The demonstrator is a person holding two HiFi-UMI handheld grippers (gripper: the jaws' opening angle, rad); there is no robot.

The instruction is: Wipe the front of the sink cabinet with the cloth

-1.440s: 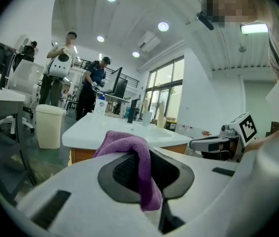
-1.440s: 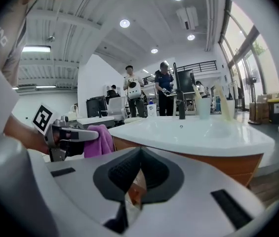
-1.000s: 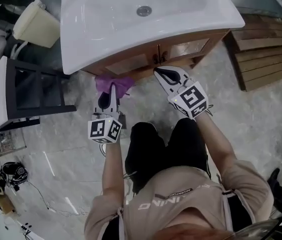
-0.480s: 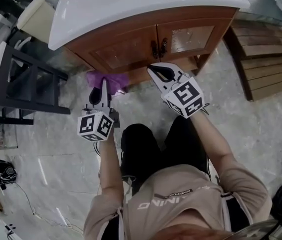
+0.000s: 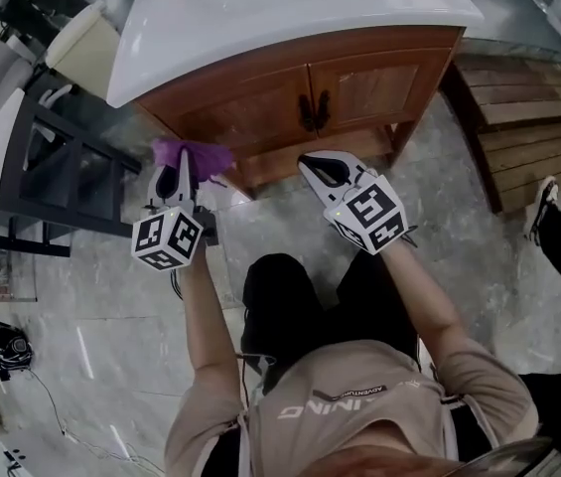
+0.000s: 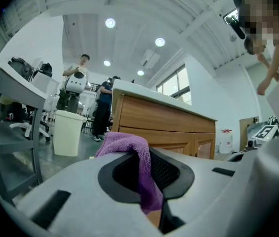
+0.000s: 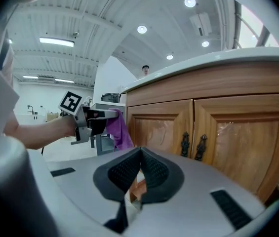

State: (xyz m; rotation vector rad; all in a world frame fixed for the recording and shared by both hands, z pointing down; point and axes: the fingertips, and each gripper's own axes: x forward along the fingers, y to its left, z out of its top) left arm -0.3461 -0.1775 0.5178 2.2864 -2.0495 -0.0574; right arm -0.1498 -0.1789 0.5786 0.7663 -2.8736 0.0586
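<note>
Jaws of the left gripper (image 5: 177, 173) were clamped on the purple cloth (image 5: 192, 154), held just beside the left corner of the wooden sink cabinet (image 5: 260, 102); whether it touched the wood could not be told. Right gripper (image 5: 308, 161) had its jaws pressed together on nothing, below the dark door handles (image 5: 314, 110). Print on the person's shirt (image 5: 359, 405) was legible only in part, ending "NING". A black-framed stand (image 5: 57, 172) stood left, stacked wooden pallets (image 5: 533, 92) right, a cream bin (image 5: 83, 46) beyond the stand.

Purple cloth (image 6: 127, 144): soft, napped microfibre, matt. Brown wooden sink cabinet (image 5: 250, 102): varnished, semi-gloss, grain visible; white basin top (image 5: 260, 13) smooth, glossy. Grey marble-look floor (image 5: 101, 306): polished.
</note>
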